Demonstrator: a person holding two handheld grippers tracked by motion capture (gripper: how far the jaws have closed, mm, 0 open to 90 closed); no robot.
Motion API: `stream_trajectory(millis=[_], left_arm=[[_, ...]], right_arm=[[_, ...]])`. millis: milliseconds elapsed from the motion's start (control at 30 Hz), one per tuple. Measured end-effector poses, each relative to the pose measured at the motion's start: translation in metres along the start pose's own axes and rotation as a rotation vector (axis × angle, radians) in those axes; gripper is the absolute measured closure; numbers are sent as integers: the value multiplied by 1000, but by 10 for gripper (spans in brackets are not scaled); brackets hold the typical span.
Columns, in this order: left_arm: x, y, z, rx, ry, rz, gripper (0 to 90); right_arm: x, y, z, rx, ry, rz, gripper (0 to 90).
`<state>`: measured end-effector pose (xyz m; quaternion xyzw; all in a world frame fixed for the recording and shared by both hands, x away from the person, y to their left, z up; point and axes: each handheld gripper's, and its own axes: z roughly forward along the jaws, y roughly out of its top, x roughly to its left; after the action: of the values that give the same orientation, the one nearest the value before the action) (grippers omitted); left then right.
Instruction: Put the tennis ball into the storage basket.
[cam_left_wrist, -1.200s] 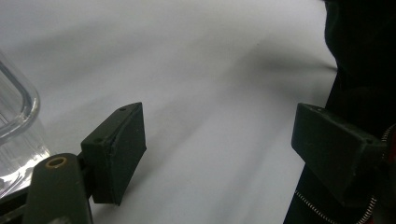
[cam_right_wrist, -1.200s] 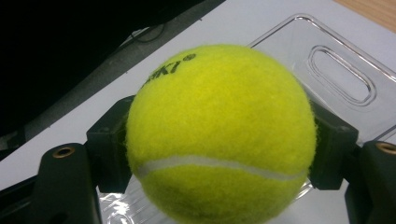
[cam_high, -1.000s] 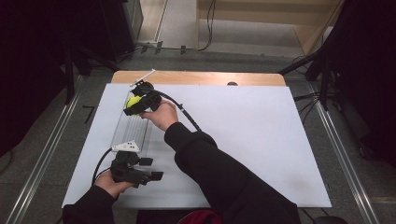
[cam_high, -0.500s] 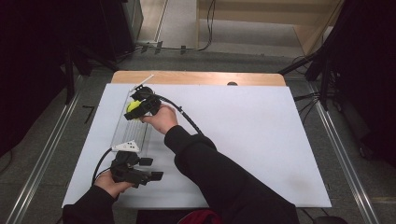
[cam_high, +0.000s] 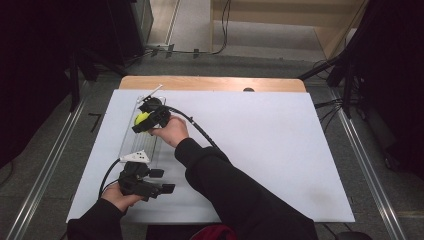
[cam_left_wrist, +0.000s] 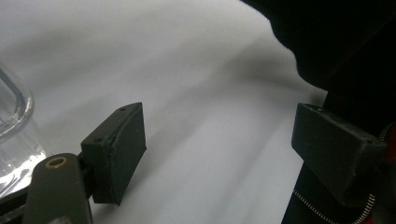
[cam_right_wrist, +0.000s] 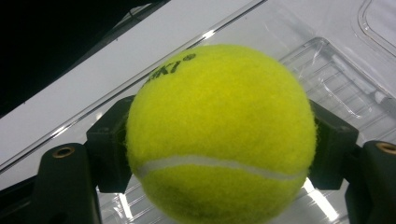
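The right tool (cam_high: 142, 121) is clamped across the ball (cam_right_wrist: 219, 135) (light, fuzzy, springy, best gripped at its widest) over the clear tray (cam_high: 131, 145); the left tool (cam_left_wrist: 219, 149) gapes empty above the bench (cam_high: 270, 140).

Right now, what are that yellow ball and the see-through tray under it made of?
The ball looks like fuzzy yellow felt with a white seam and black print, like a tennis ball. The tray seems to be clear glossy plastic: the white table shows through it and its ridges catch glints.

Cameras: one overhead, two gripper-mounted.
High view faces forward-down over table (cam_high: 280, 150); gripper views sit close, sharing the clear tray (cam_high: 131, 142).
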<state>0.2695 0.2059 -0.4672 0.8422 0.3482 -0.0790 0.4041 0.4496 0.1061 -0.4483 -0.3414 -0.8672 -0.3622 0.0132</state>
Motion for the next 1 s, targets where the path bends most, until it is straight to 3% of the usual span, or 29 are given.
stream_trajectory(millis=[667, 767, 900, 1000], left_arm=[[0, 0, 0, 1, 0, 1, 180], [0, 0, 0, 1, -2, 0, 180], [0, 0, 0, 3, -1, 0, 180], [0, 0, 0, 0, 0, 2, 180]], right_arm=[[0, -2, 3, -4, 11, 13, 225], [1, -1, 2, -11, -11, -5, 168], [0, 1, -4, -36, 35, 8, 124], [2, 3, -10, -44, 33, 1, 124]])
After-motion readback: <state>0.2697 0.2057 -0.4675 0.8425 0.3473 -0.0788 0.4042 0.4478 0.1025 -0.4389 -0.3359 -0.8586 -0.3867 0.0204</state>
